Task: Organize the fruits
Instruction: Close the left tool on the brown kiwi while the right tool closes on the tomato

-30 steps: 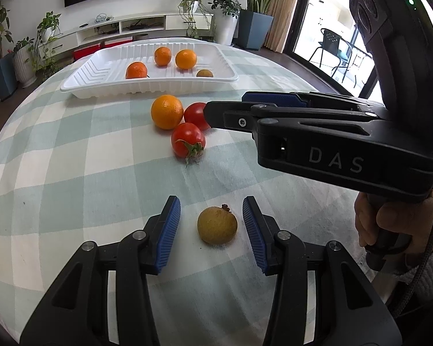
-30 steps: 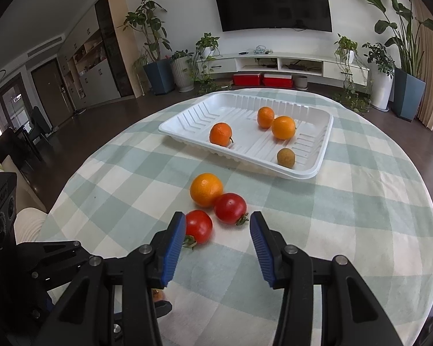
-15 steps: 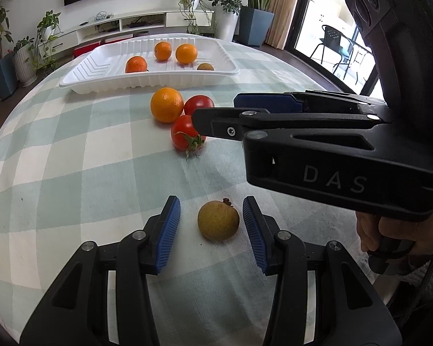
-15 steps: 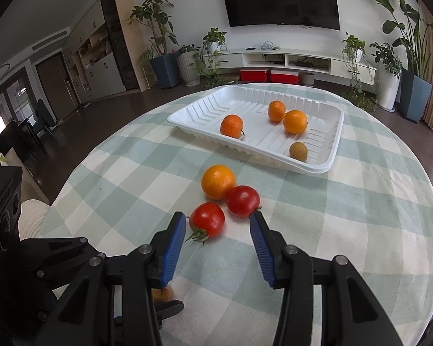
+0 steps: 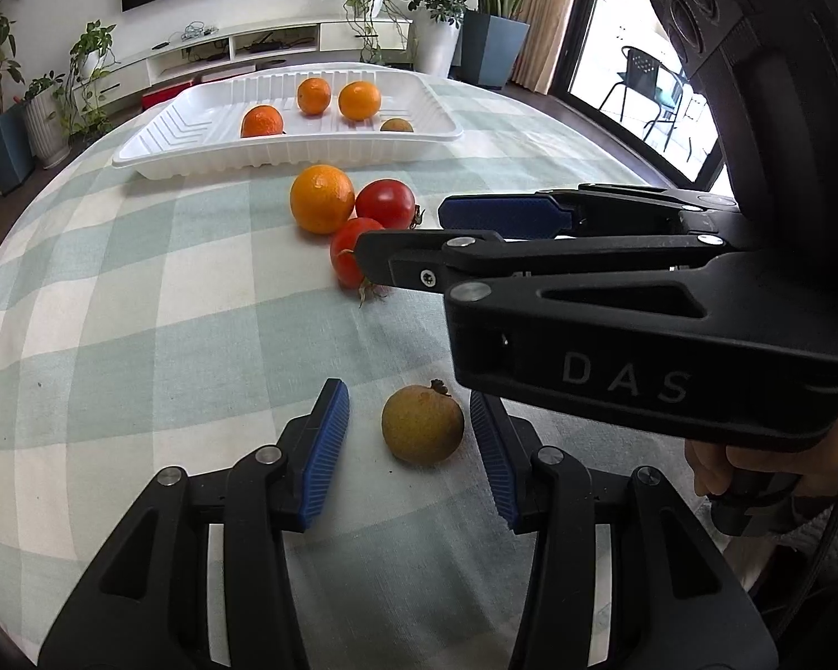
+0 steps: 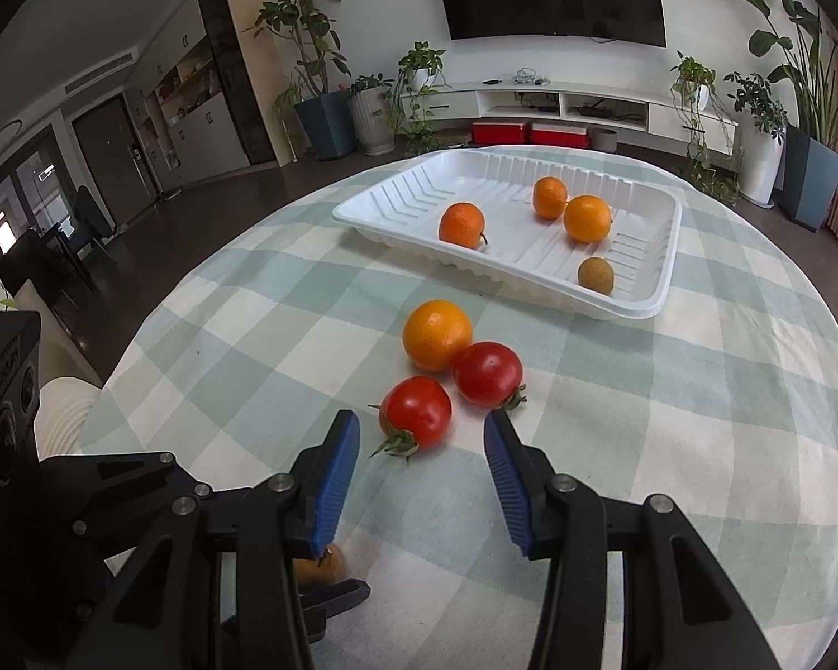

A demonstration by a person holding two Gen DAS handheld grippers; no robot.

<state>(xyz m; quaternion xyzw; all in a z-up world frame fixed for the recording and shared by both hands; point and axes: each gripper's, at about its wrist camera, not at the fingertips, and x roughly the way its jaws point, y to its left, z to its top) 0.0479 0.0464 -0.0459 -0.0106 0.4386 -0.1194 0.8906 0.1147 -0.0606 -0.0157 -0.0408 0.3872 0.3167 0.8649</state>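
Brownish round fruit lies between the left gripper pads, jaws wide, untouched.
Right gripper, also wide open and empty, frames a glossy red tomato; beyond sit another tomato, an orange, then the white tray.

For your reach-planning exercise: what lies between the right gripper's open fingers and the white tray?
Right wrist view: two tomatoes, then an orange, then bare tablecloth before the white tray.

Table: round, under a green-and-white checked cloth.
On it: white tray at 12 o'clock; orange and two tomatoes mid-table; brown fruit at 6 o'clock.
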